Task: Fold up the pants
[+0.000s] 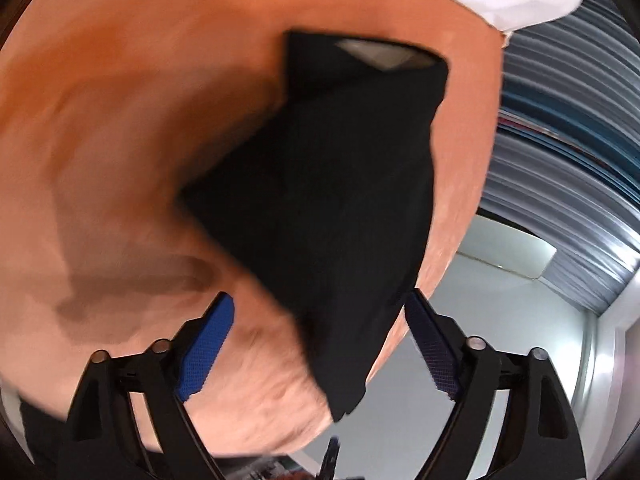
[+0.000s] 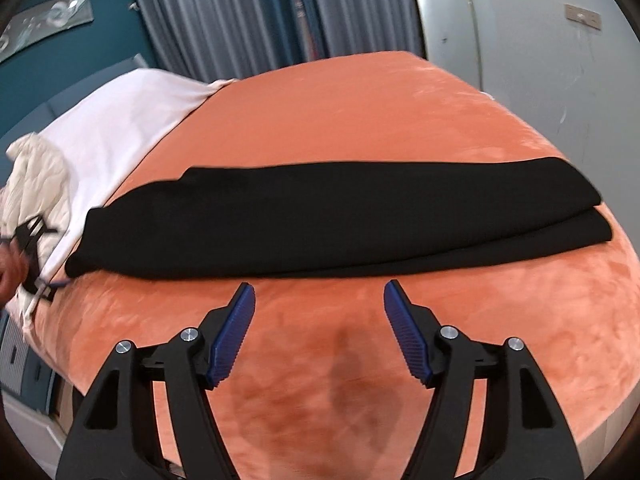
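Black pants (image 2: 320, 220) lie folded lengthwise across the orange bed cover (image 2: 360, 112), one layer doubled over at the right end. My right gripper (image 2: 319, 292) is open over bare cover just in front of their near edge, with nothing between its fingers. In the left wrist view one end of the pants (image 1: 320, 200) reaches down between the fingers of my left gripper (image 1: 320, 340). Its jaws stand apart; the cloth lies near the right pad (image 1: 430, 344) and clear of the left pad (image 1: 208, 344). The left gripper and the hand holding it (image 2: 28, 248) show at the pants' left end.
A white sheet (image 2: 120, 120) and a cream quilted cover (image 2: 32, 176) lie beyond the left end of the pants. Grey curtains (image 2: 240, 12) and a white wall (image 2: 520, 40) stand behind the bed. The bed's edge drops off at the lower left and right.
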`<state>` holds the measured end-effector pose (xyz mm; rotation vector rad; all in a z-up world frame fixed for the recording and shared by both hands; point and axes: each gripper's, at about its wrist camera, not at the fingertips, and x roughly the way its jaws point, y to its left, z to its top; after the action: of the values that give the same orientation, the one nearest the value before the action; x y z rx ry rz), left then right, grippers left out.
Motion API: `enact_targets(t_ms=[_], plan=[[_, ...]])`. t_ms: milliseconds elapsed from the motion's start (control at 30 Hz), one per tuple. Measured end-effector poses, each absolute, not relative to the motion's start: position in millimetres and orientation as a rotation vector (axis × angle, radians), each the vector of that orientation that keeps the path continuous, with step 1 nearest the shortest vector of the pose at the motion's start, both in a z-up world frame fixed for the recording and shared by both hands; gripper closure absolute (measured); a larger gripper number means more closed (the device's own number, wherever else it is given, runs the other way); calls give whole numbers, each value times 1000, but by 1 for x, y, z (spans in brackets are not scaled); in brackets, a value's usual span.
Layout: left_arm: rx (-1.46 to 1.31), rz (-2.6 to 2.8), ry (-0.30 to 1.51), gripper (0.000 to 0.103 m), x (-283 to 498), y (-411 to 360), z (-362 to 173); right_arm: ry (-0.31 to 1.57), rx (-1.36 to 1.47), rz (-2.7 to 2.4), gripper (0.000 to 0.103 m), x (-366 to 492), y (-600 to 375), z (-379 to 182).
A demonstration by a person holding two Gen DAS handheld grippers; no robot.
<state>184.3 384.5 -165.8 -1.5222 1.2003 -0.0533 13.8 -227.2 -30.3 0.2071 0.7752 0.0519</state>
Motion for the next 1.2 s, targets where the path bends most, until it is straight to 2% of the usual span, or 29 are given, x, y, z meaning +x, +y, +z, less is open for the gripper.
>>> enact_targets(t_ms=[33, 67, 167, 300, 333, 400, 433, 500, 567, 733, 833, 900, 967, 1033, 1067, 1100, 1133, 1167, 1200], plan=[[-1509, -51, 1199, 70, 190, 387, -166, 779, 200, 63, 38, 13, -221, -30], [-1483, -50, 1210, 98, 197, 386, -165, 781, 191, 70, 38, 13, -215, -29], [-1289, -85, 1186, 99, 217, 380, -131, 789, 127, 67, 38, 8, -199, -29], [-843, -291, 923, 98, 235, 359, -24, 783, 47, 44, 38, 5, -186, -27], [-749, -279, 900, 97, 233, 355, -17, 781, 52, 52, 38, 6, -182, -26], [-680, -205, 933, 96, 228, 359, -39, 768, 58, 53, 37, 6, -182, -25], [-673, -153, 984, 96, 229, 365, -67, 761, 62, 49, 33, 6, -182, -25], [-617, -70, 1084, 96, 234, 376, -119, 764, 84, 43, 32, 6, -184, -28], [-650, -101, 1043, 95, 217, 380, -145, 807, 117, 61, 32, 10, -186, -36], [-591, -110, 988, 95, 214, 372, -133, 829, 122, 65, 32, 14, -184, -43], [-453, -117, 895, 95, 213, 350, -100, 837, 138, 70, 32, 17, -181, -44], [-329, -53, 929, 81, 220, 338, -101, 834, 150, 84, 31, 18, -179, -44], [-283, -13, 1035, 81, 228, 333, -119, 832, 142, 85, 27, 19, -179, -48], [-317, 21, 996, 81, 212, 331, -114, 837, 132, 57, 26, 20, -187, -54], [-315, 40, 962, 75, 205, 329, -107, 844, 140, 34, 26, 20, -194, -57], [-288, 105, 916, 50, 194, 323, -93, 848, 161, 15, 26, 20, -203, -59], [-251, 176, 877, 36, 187, 314, -80, 848, 183, 5, 26, 20, -211, -59], [-223, 234, 833, 18, 178, 309, -67, 845, 201, -5, 25, 22, -220, -58], [-194, 278, 771, 15, 170, 301, -52, 843, 203, -11, 25, 25, -226, -57]])
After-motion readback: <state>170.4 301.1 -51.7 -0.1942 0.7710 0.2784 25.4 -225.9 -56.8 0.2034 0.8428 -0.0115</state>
